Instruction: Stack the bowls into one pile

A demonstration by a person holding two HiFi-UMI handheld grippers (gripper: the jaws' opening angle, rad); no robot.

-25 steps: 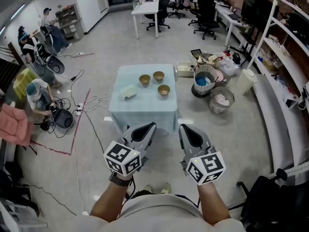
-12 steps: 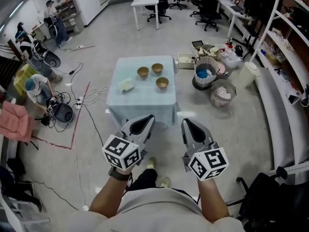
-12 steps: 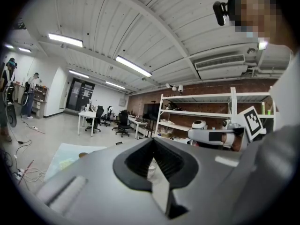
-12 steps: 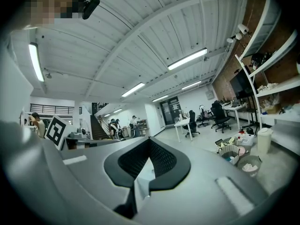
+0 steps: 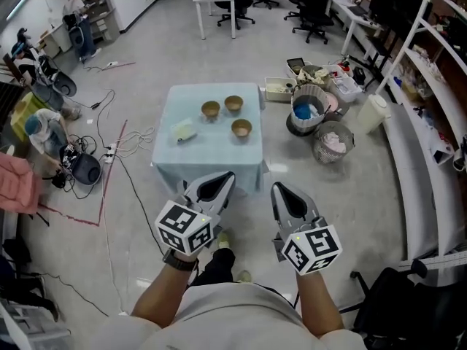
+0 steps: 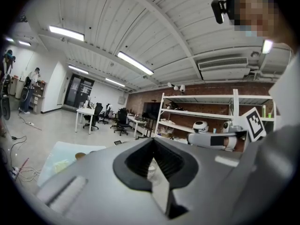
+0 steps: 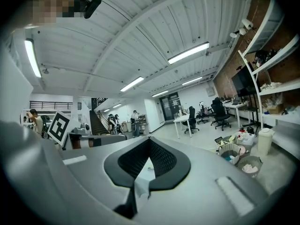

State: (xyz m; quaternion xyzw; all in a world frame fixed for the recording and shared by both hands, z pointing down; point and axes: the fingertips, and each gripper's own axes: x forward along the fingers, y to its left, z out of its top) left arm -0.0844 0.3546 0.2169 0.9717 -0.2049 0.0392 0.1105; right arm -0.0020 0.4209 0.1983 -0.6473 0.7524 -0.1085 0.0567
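Head view: three separate bowls [image 5: 241,127] sit on the cloth-covered surface [image 5: 208,162], well ahead of the left gripper [image 5: 225,176] and right gripper [image 5: 276,189]; both have their fingers pressed together, empty.

the left gripper [image 5: 221,180] and the right gripper [image 5: 280,191] are held side by side, level, well short of the table [image 5: 211,159] and pointed toward it. both pairs of jaws are closed on nothing. both forearms are extended forward.
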